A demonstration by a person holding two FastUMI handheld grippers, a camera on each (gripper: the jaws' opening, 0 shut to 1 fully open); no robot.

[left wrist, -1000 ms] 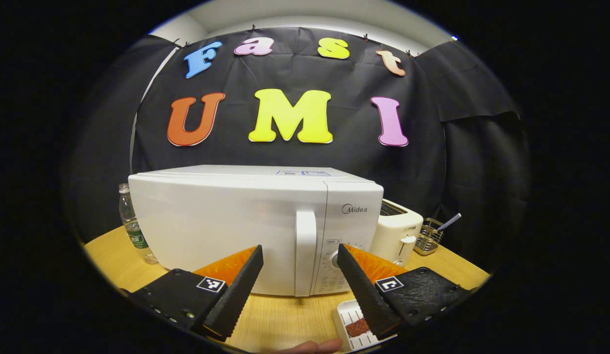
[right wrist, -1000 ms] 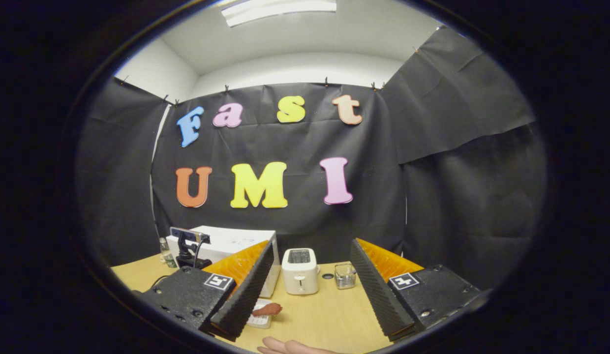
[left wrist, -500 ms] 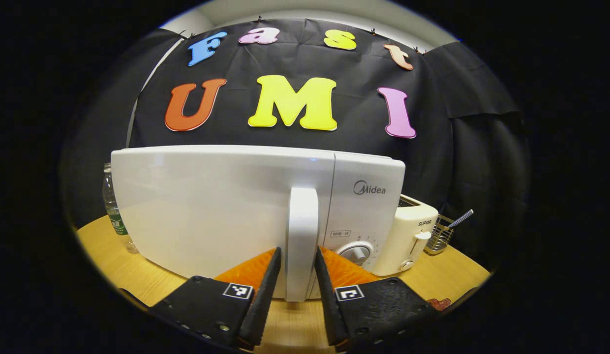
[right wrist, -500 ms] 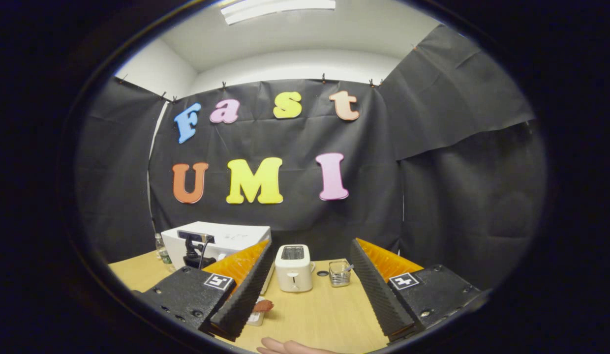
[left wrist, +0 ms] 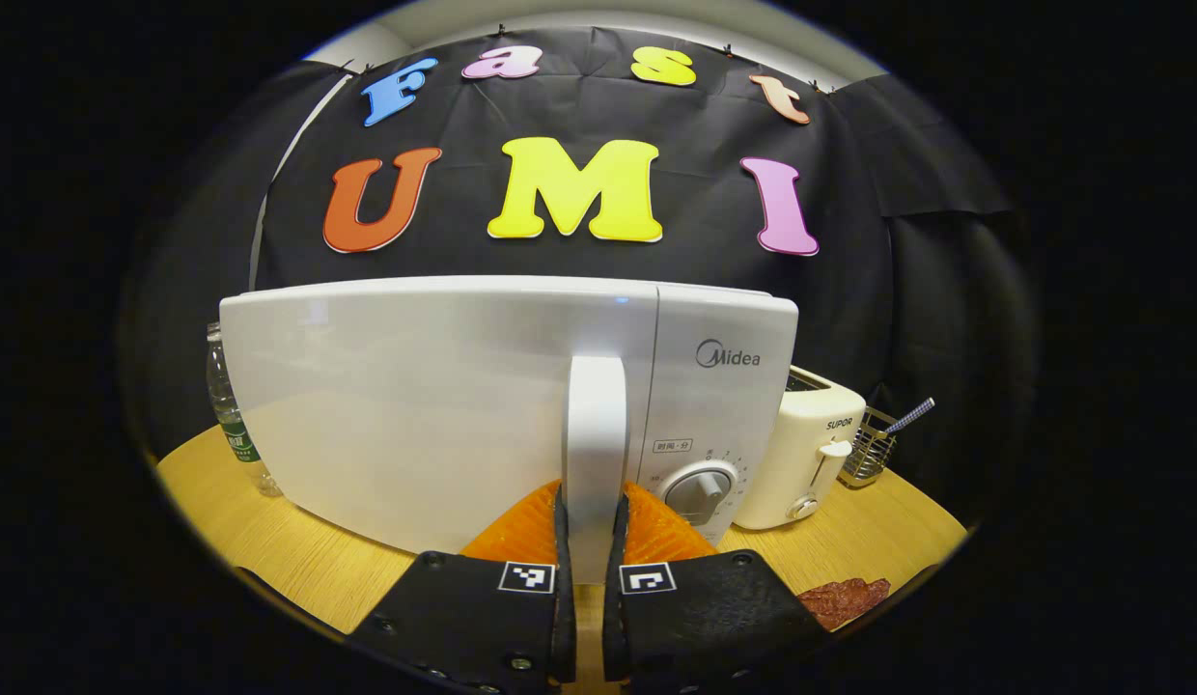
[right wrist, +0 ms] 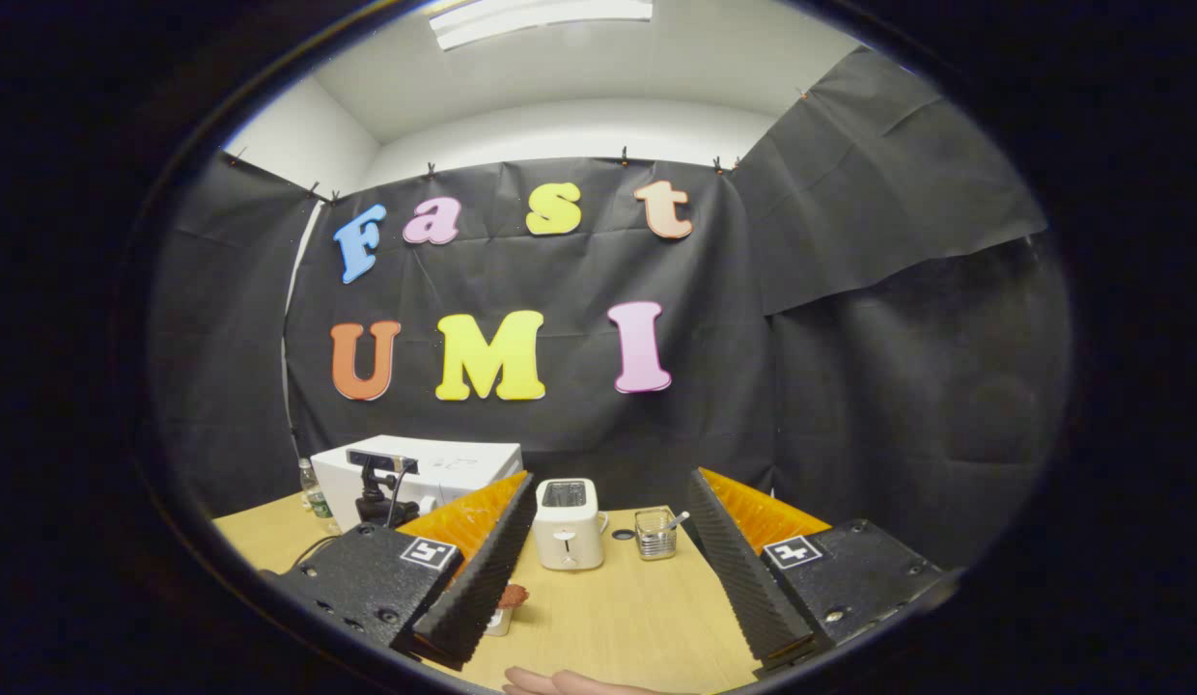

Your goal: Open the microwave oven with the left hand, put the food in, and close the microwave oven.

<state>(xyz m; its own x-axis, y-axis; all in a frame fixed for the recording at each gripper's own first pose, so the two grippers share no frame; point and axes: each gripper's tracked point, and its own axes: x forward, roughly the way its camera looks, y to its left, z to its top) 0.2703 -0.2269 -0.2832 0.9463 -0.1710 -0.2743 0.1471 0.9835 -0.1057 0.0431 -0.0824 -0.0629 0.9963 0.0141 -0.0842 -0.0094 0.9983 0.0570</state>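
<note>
Left gripper view, left tool (left wrist: 589, 526) now clamped on microwave handle (left wrist: 595, 434), door still closed, right tool (right wrist: 608, 569) stays apart

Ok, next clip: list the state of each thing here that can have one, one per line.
Microwave door: shut.
Door handle: clamped between both fingers of the left hand-held gripper.
Left hand-held gripper: shut on the handle.
Right hand-held gripper: open, holding nothing, above the table.
Food: out on the table, not yet in the microwave.
Toaster: lever up.
</note>
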